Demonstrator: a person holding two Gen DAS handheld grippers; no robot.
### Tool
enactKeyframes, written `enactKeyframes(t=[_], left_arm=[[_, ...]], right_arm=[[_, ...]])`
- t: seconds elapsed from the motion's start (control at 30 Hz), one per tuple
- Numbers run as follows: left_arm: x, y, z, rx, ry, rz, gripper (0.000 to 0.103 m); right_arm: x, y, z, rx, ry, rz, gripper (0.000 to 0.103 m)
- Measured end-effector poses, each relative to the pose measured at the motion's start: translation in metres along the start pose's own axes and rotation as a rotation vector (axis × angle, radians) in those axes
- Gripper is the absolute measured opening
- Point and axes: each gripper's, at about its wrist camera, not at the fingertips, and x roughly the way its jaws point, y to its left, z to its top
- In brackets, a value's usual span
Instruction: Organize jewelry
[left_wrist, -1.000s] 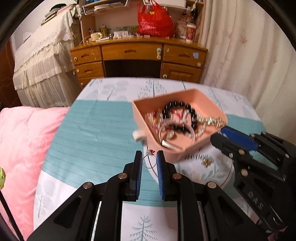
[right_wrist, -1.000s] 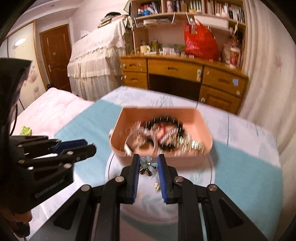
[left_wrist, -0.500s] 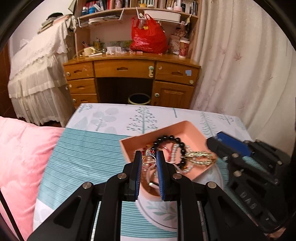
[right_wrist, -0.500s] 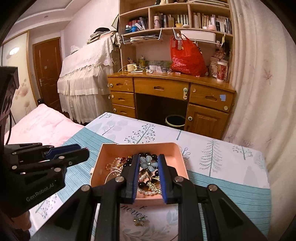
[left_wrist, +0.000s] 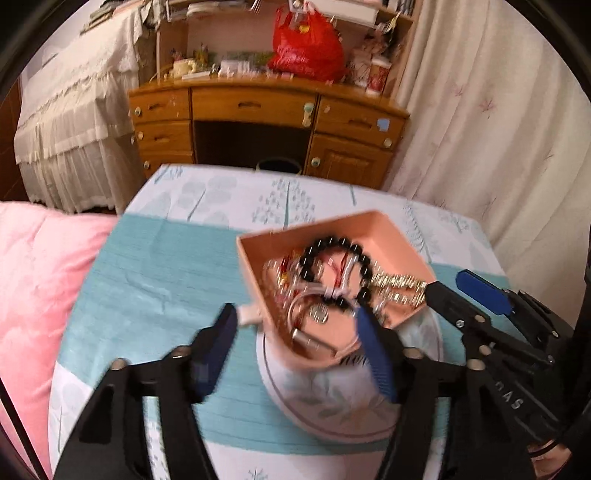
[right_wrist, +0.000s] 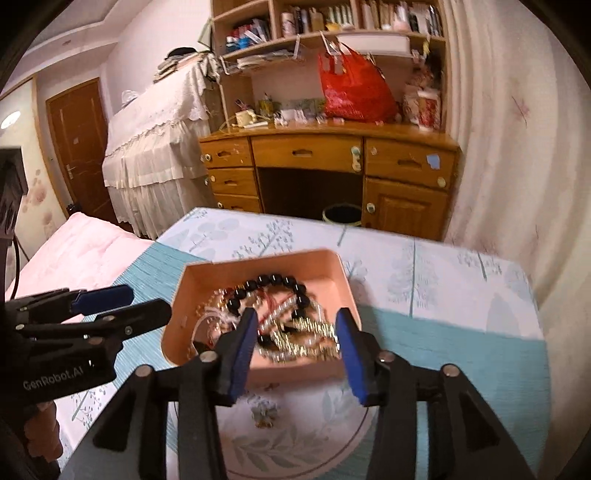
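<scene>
A pink tray (left_wrist: 391, 236) (right_wrist: 317, 264) on the bed holds a tangle of jewelry: a black bead bracelet (left_wrist: 334, 247) (right_wrist: 275, 282), gold and silver chains (left_wrist: 397, 284) (right_wrist: 303, 336) and rings. My left gripper (left_wrist: 295, 321) is open and empty above the tray's near left corner. My right gripper (right_wrist: 295, 325) is open and empty above the tray's near edge. A small gold piece (right_wrist: 264, 413) lies on the white plate (right_wrist: 314, 435) below the tray. Each gripper shows in the other's view, the right one (left_wrist: 476, 295) and the left one (right_wrist: 122, 299).
The tray sits partly on a white floral plate (left_wrist: 332, 410) on a teal and white bedspread (left_wrist: 155, 280). A pink quilt (left_wrist: 33, 280) lies at left. A wooden desk (left_wrist: 258, 122) with a red bag (left_wrist: 306, 51) stands behind, curtains (left_wrist: 491, 122) at right.
Both grippers have opened over the tray and let go of their pieces: the left its ring, the right its blue flower piece. Both have dropped a little lower toward the tray.
</scene>
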Motion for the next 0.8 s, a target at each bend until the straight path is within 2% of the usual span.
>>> enactKeyframes(t=[0.03,0.1,0.17,0.27,0.37,0.5,0.73,0.8], left_arm=[[0.001,0.002,-0.004,-0.004,0.012,0.009,0.078],[0.001,0.003,-0.01,-0.01,0.026,0.025,0.079],[0.001,0.007,-0.016,-0.019,0.052,0.041,0.088],[0.003,0.012,-0.025,-0.034,0.096,0.05,0.09],[0.005,0.017,-0.033,-0.041,0.137,0.069,0.09],[0.007,0.023,-0.043,-0.061,0.178,0.101,0.09],[0.01,0.04,-0.058,-0.123,0.246,0.104,0.09],[0.009,0.045,-0.059,-0.132,0.249,0.109,0.09]], right_arm=[[0.001,-0.001,-0.004,0.018,0.015,0.007,0.048],[0.005,-0.006,-0.013,0.064,0.058,0.02,0.048],[0.01,-0.009,-0.023,0.107,0.1,0.034,0.048],[0.02,-0.015,-0.036,0.214,0.178,0.088,0.048],[0.026,-0.016,-0.048,0.294,0.219,0.109,0.048],[0.029,-0.008,-0.053,0.288,0.231,0.069,0.048],[0.037,0.008,-0.052,0.252,0.256,0.021,0.048],[0.038,0.013,-0.052,0.234,0.254,0.0,0.043]])
